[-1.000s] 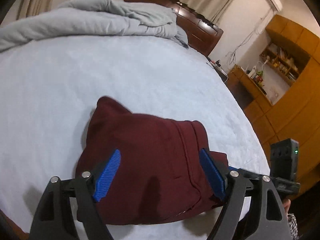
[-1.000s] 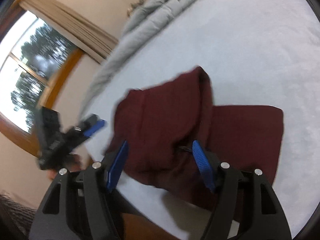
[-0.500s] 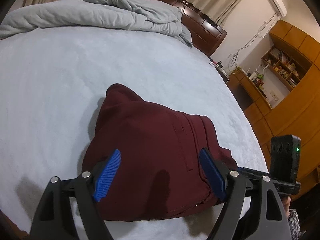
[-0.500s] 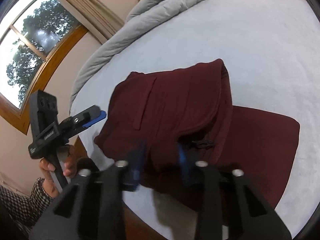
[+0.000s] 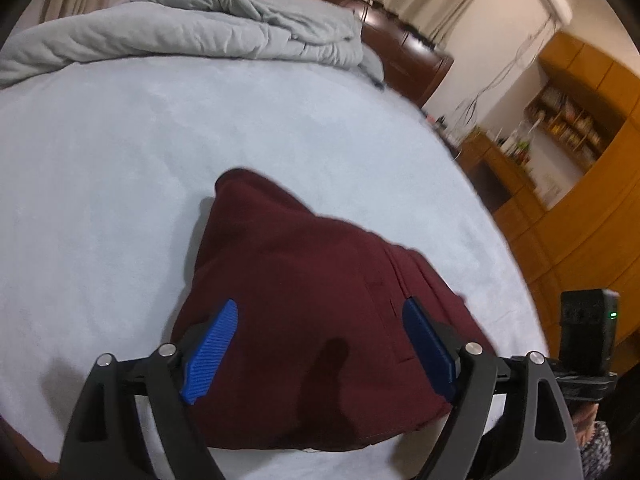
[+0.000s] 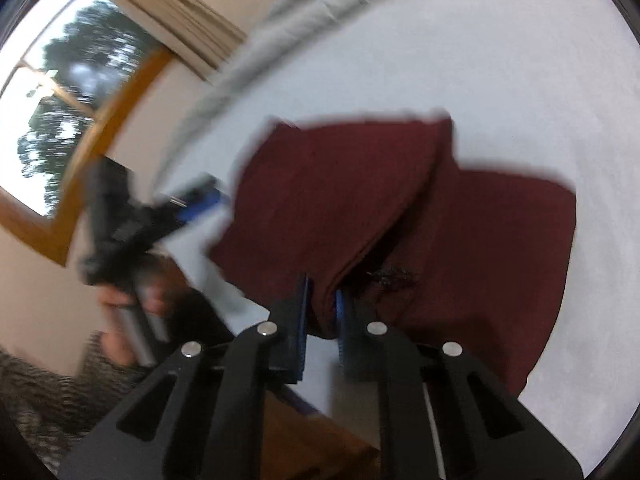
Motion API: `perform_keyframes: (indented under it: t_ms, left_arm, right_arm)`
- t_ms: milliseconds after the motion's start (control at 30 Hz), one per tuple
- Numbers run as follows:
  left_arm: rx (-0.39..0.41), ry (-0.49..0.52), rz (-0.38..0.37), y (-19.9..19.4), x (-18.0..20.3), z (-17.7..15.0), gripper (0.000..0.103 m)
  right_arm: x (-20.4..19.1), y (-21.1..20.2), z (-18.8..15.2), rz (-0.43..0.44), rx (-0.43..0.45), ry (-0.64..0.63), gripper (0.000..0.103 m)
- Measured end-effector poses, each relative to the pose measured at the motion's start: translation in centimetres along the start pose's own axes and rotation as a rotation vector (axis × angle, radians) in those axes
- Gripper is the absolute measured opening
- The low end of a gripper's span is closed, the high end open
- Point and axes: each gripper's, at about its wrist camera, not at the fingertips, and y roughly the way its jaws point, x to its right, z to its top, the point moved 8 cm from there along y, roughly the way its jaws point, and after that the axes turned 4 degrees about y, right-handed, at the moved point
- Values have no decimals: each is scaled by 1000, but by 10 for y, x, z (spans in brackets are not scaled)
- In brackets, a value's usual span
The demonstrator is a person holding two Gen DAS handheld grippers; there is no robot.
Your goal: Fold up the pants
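The maroon pants (image 5: 312, 300) lie folded in layers near the front edge of the pale blue bed (image 5: 120, 140). My left gripper (image 5: 320, 344) is open and empty, its blue pads hovering over the near part of the pants. In the right wrist view the pants (image 6: 360, 200) show an upper folded layer over a lower one. My right gripper (image 6: 320, 312) is shut on the near edge of that upper layer. The left gripper also shows in the right wrist view (image 6: 200, 200), held in a hand at the left.
A rumpled grey duvet (image 5: 200, 28) lies along the far side of the bed before a dark wooden headboard (image 5: 400, 56). Wooden cabinets and shelves (image 5: 568, 140) stand to the right. A window (image 6: 60, 100) is at the left in the right wrist view.
My right gripper has closed from wide open onto the near edge of the pants' upper layer. My left gripper stays open and has shifted slightly over the pants.
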Motion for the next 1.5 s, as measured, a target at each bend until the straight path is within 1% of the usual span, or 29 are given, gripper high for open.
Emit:
perform_keyframes:
  t_ms: [33,100,133,167,200,233,267,300,333,367,433,500,600,667,800,867,933,967,1033,1067,1100,1167,1200,1333,1500]
  left_arm:
    - [-36,6,37,8,-4,-5,85]
    - [-91,26,93,21,-9,-13,85]
    - [-101,56,115,26,-10,-17,85]
    - [-99,80,129,27,-8,-18,86]
    - [-100,98,138,27,-6,-18,88]
    - [-103,124,150,28,-3,-19,88]
    - [-104,130,155,28,-2,-19,88]
    - [-104,130,154,26,-1,-18,88]
    - [-103,116,138,23,0,-16,88]
    - [-104,88,116,20,0,-14,88]
    - [-107,28,92,14,-2,-10,88]
    - [-108,-10,80,9,-4,-6,88]
    - [-108,-7,108,6,-4,-3,88]
    - [-108,8,141,5,-6,-1,88]
    - [-114,11,157,7,-6,0,88]
    - [-118,7,156,9,-6,0,88]
    - [-116,13,157,8,-5,1,88]
    - [-115,18,159,7,-5,1,88]
    - [-108,27,163,4,-3,2,88]
    - [-106,30,164,4,-1,2,88]
    - [-103,34,165,2,1,3,88]
    - [-95,43,169,1,7,4,88]
    - [-87,56,173,-1,10,5,88]
    - [-70,100,193,-3,22,9,88]
    - [-58,124,174,-7,36,13,89]
  right_arm:
    - [6,6,-2,4,-7,15,11]
    - [12,9,-2,59,5,60,12]
    - [12,7,-1,71,11,69,13]
    - [12,5,0,76,14,73,18]
    - [10,2,1,84,19,73,26]
    - [8,-4,2,88,28,65,31]
    - [6,-8,4,87,33,59,39]
    - [5,-14,7,75,43,54,55]
    - [6,-18,11,54,56,53,64]
    - [7,-25,15,33,75,47,69]
    - [9,-31,21,18,88,60,69]
    - [15,-30,25,16,80,91,72]
    - [27,-20,27,23,52,141,72]
    - [36,-10,28,40,32,176,72]
    - [47,16,30,89,-9,238,72]
    - [45,31,32,128,-29,256,72]
    - [35,44,36,185,-37,246,72]
    - [32,49,39,196,-40,241,71]
    - [24,59,47,201,-41,226,65]
    - [22,60,49,203,-41,223,50]
    - [22,61,51,204,-43,224,29]
    - [22,55,54,232,-38,234,24]
    - [19,50,54,229,-31,217,22]
    - [5,22,54,233,10,170,20]
    - [-8,-10,58,212,59,132,19]
